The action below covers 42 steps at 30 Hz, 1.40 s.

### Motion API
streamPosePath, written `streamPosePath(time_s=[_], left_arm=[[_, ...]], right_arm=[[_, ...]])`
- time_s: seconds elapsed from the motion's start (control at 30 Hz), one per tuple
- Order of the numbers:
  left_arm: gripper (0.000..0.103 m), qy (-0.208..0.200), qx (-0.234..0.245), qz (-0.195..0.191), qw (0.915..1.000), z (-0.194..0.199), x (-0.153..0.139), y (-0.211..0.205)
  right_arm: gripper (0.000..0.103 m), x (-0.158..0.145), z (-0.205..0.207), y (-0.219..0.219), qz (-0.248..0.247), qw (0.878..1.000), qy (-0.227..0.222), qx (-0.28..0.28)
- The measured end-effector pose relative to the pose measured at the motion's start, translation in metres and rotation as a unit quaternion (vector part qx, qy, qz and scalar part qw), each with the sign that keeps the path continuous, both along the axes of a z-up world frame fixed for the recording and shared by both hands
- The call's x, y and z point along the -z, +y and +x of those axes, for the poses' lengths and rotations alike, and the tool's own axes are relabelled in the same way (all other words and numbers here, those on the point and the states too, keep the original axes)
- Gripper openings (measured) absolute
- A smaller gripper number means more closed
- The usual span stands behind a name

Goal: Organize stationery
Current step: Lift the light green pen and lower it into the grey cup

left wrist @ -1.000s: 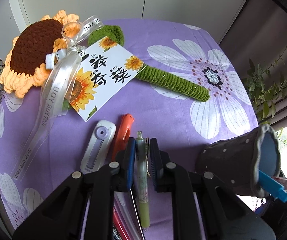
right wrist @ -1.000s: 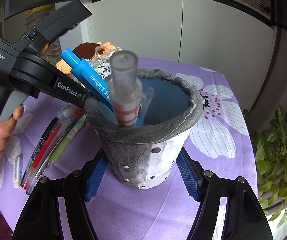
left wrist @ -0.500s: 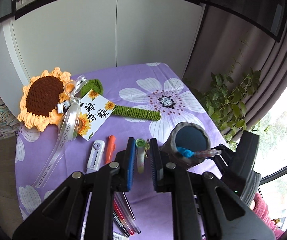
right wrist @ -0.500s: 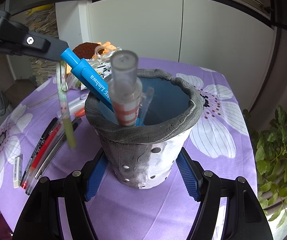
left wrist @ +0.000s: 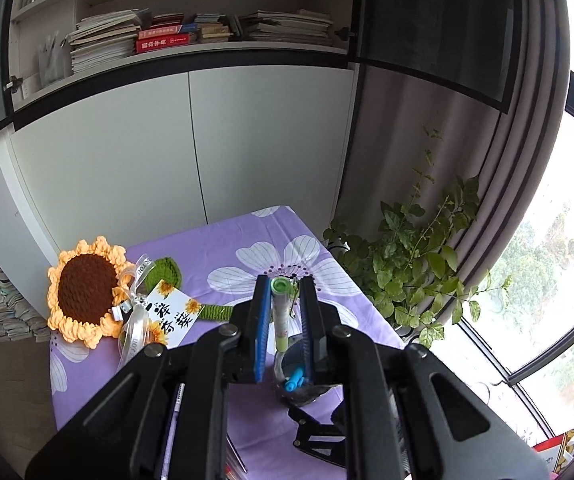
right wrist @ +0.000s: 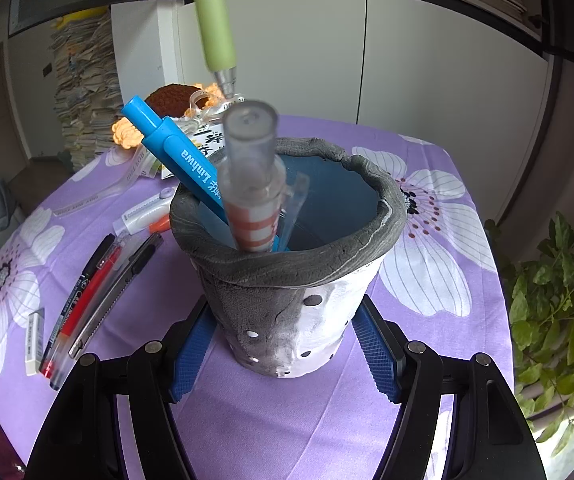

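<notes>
My left gripper (left wrist: 283,292) is shut on a light green pen (left wrist: 280,312), held high above the table with its tip hanging down. The same green pen (right wrist: 212,20) shows in the right wrist view, hovering tip-down above and behind the pen holder. My right gripper (right wrist: 283,354) is shut on the grey pen holder (right wrist: 287,280), which stands on the purple flowered cloth. A blue pen (right wrist: 183,156) and a clear pen with orange stripes (right wrist: 253,184) stick out of it. From above, the pen holder (left wrist: 301,384) lies below my left fingers.
Several pens (right wrist: 83,300), a utility knife (right wrist: 115,292), a white eraser (right wrist: 34,340), a correction tape (right wrist: 143,212) and an orange item lie left of the holder. A crocheted sunflower (left wrist: 87,294) with a card (left wrist: 171,314) rests at the back. A potted plant (left wrist: 415,268) stands off the table's right edge.
My left gripper lifted the green pen off the table, rose well above it and swung over toward the pen holder. The right gripper and holder stayed still.
</notes>
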<state>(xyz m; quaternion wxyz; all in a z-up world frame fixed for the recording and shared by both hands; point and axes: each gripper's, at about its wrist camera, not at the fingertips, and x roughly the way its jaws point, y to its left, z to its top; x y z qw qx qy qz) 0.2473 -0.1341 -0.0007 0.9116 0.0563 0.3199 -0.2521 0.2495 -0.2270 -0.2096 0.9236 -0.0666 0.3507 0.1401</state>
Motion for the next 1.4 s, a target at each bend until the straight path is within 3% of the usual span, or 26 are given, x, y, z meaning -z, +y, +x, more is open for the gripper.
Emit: streamPosePath(time_s=[0.67, 1.17, 1.3, 1.4], left_arm=[[0.013, 0.064, 0.005, 0.07, 0.9954, 0.012, 0.078, -0.022], [0.015, 0.114, -0.006, 0.038, 0.9928, 0.021, 0.086, -0.003], [0.015, 0.1, -0.032, 0.009, 0.9945, 0.022, 0.068, 0.024], [0.025, 0.086, -0.064, -0.002, 0.9943, 0.022, 0.061, 0.048]], right_arm=[[0.071, -0.001, 0.0, 0.0, 0.001, 1.0, 0.0, 0.0], [0.071, 0.001, 0.001, -0.002, 0.0, 1.0, 0.001, -0.001], [0.071, 0.001, 0.001, -0.002, 0.0, 1.0, 0.001, -0.001], [0.071, 0.001, 0.001, -0.002, 0.0, 1.0, 0.001, -0.001]])
